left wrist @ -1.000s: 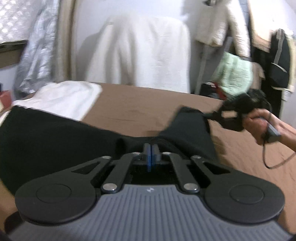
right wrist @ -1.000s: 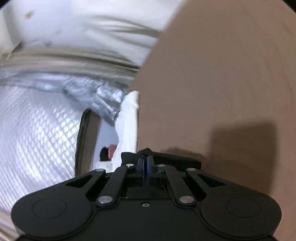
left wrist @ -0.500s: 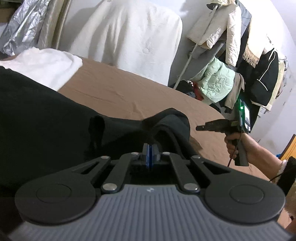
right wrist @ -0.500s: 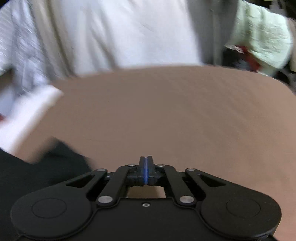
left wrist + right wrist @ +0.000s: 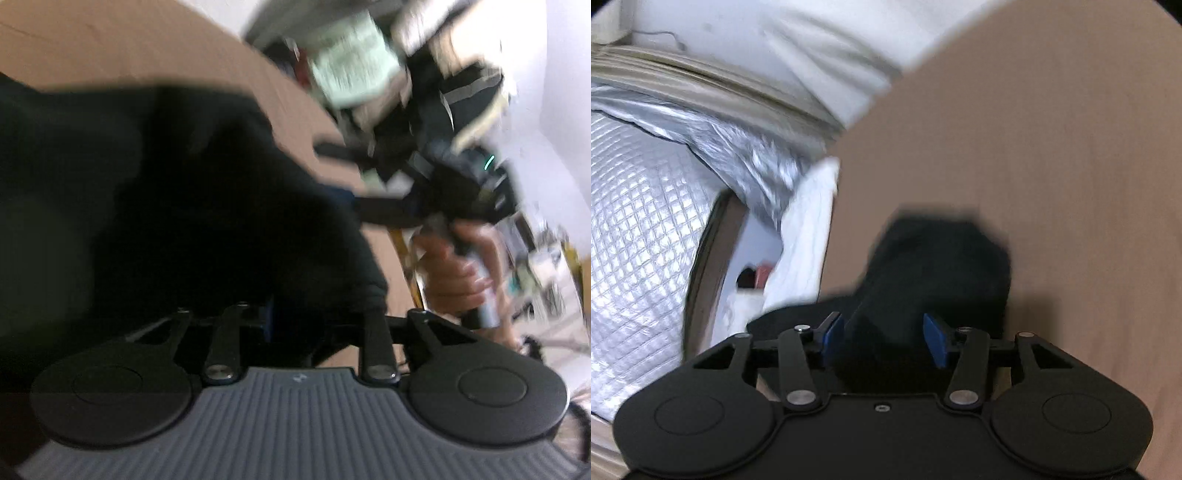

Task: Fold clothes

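Both grippers' jaws are opening: the right gripper spreads around the black garment, the left gripper (blurred) likewise, releasing a finished fold.

You are working in a lived-in bedroom of a home. A bed under a brown sheet is filling both views. A crowded rack of hanging jackets is standing beyond its far edge, blurred. White bedding and a silvery quilted covering are lying alongside.
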A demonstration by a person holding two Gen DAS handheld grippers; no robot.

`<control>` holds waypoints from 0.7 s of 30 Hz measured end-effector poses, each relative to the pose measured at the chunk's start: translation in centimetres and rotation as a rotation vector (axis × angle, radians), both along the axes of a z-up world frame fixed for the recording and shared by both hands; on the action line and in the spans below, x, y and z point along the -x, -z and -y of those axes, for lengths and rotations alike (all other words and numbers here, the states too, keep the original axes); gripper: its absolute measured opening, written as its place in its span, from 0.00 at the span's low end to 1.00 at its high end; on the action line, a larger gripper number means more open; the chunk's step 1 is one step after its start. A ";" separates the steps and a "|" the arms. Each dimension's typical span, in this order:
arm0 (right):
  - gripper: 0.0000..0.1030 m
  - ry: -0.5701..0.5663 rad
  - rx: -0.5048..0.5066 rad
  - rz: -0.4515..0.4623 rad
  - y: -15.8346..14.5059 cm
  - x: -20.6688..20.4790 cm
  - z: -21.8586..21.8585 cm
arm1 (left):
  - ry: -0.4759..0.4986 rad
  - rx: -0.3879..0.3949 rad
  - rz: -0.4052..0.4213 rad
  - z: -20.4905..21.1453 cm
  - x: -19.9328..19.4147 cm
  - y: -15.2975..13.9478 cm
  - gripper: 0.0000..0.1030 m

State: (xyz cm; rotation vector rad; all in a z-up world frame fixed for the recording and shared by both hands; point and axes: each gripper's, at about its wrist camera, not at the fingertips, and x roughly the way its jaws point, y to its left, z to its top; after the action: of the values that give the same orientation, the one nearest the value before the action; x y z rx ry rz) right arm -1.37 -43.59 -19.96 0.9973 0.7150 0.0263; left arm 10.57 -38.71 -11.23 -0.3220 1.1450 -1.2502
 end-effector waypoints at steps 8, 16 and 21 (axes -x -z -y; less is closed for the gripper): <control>0.58 -0.029 0.493 -0.163 0.8 1.5 -3.4 | 0.181 -0.063 0.203 3.7 4.1 1.0 0.26; 0.27 0.051 0.504 -0.325 6.7 5.4 -1.0 | -0.143 -0.085 0.422 -4.7 -0.3 -2.4 0.42; 0.37 -0.055 0.635 -0.261 3.4 4.2 -2.3 | -0.259 -0.194 0.411 -5.7 -3.3 -0.4 0.44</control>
State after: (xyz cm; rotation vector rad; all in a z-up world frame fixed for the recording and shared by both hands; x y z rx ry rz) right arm -5.62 -41.30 -23.40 0.3728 0.9130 -0.2728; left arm 13.88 -33.03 -10.85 -0.0586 0.8311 -0.9147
